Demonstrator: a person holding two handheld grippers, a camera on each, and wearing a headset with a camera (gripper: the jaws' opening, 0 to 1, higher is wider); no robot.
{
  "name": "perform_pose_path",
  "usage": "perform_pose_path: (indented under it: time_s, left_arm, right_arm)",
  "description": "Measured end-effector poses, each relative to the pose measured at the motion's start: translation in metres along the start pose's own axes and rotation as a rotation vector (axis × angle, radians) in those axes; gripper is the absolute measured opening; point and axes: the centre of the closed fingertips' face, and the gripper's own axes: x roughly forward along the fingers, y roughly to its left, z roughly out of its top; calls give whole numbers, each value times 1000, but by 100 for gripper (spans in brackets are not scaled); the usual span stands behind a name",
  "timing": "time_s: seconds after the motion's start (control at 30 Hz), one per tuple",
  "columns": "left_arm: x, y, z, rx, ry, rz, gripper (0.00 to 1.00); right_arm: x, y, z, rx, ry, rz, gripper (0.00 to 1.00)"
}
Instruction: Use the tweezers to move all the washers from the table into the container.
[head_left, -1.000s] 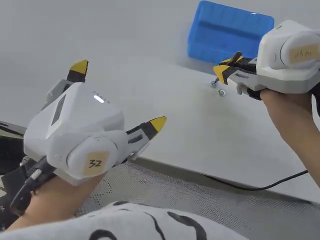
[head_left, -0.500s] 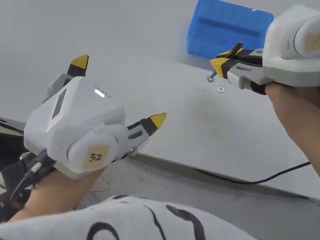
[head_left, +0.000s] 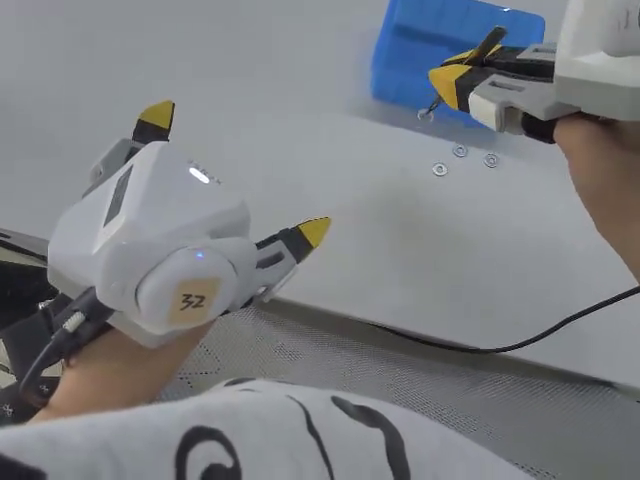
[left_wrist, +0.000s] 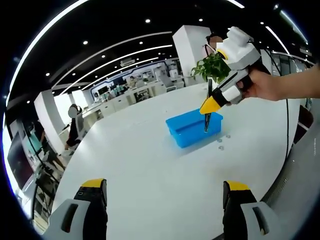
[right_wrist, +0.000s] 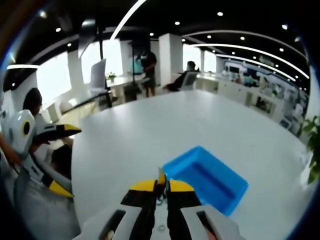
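The head view looks forward and down from the near side of the table (head_left: 400, 240), with the blue container (head_left: 440, 50) far off at its upper right. The left gripper view sits low, well back from the container, facing it across the table. The right gripper view hangs close above the container's near edge. The head and left gripper views share the container, the right gripper (head_left: 447, 82) and its tweezers (head_left: 489, 44).
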Motion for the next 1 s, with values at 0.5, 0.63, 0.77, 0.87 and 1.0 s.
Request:
perform_pose_path:
  time_s: [0.5, 0.63, 0.77, 0.87, 1.0]
  left_arm:
    - [-1, 4, -2, -6, 11, 17, 99]
    - [-1, 3, -2, -2, 9, 13, 99]
    - [-1, 3, -2, -3, 13, 12, 97]
    - [-1, 4, -2, -6, 11, 14, 97]
    - [-2, 4, -1, -10, 6, 17, 97]
  right_arm:
    - [8, -23, 21, -18, -43, -47, 4]
    - [16, -31, 20, -11, -50, -53, 4]
    - [23, -34, 20, -6, -44, -70, 4]
    - [29, -41, 15, -6, -37, -91, 4]
    - [38, -48, 9, 4, -17, -111, 4]
